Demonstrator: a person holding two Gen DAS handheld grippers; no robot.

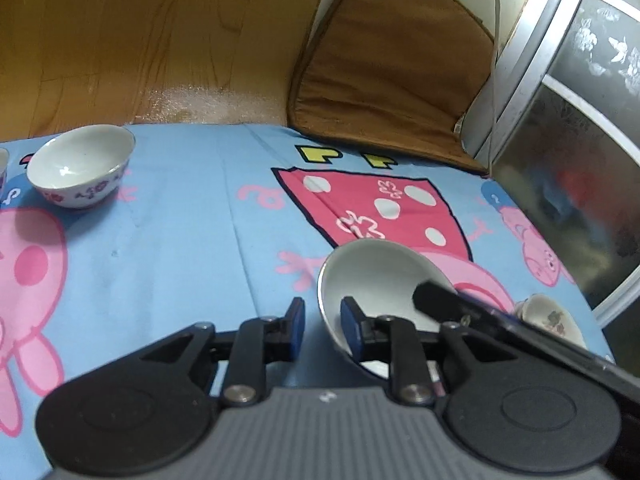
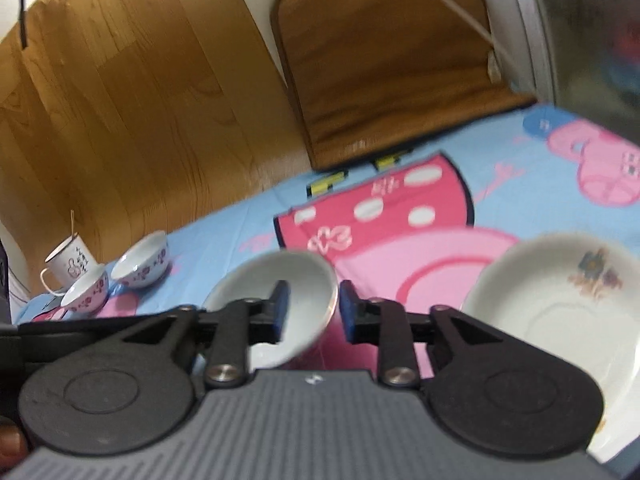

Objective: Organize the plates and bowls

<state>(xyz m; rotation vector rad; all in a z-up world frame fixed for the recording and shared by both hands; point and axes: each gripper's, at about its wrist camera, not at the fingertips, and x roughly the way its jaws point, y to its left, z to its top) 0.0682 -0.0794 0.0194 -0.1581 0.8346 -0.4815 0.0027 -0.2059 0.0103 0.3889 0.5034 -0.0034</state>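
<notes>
A plain white bowl (image 1: 372,276) sits tilted on the blue cartoon cloth. My left gripper (image 1: 322,326) is open, its jaws astride the bowl's near left rim. My right gripper (image 2: 310,312) is open too, astride the right rim of the same bowl (image 2: 296,280), with one finger (image 1: 440,300) reaching inside it. A flowered bowl (image 1: 80,172) stands at the far left. Two flowered bowls (image 2: 142,262) (image 2: 86,294) and a white mug (image 2: 70,264) stand at the left in the right wrist view. A white plate (image 2: 560,304) with a flower print lies to the right.
The cloth-covered table (image 1: 180,240) ends at a wooden floor (image 1: 120,40) beyond. A brown cushion (image 1: 392,72) leans at the far edge. A glass-fronted cabinet (image 1: 580,160) stands to the right. The plate's edge (image 1: 552,316) shows beside the bowl.
</notes>
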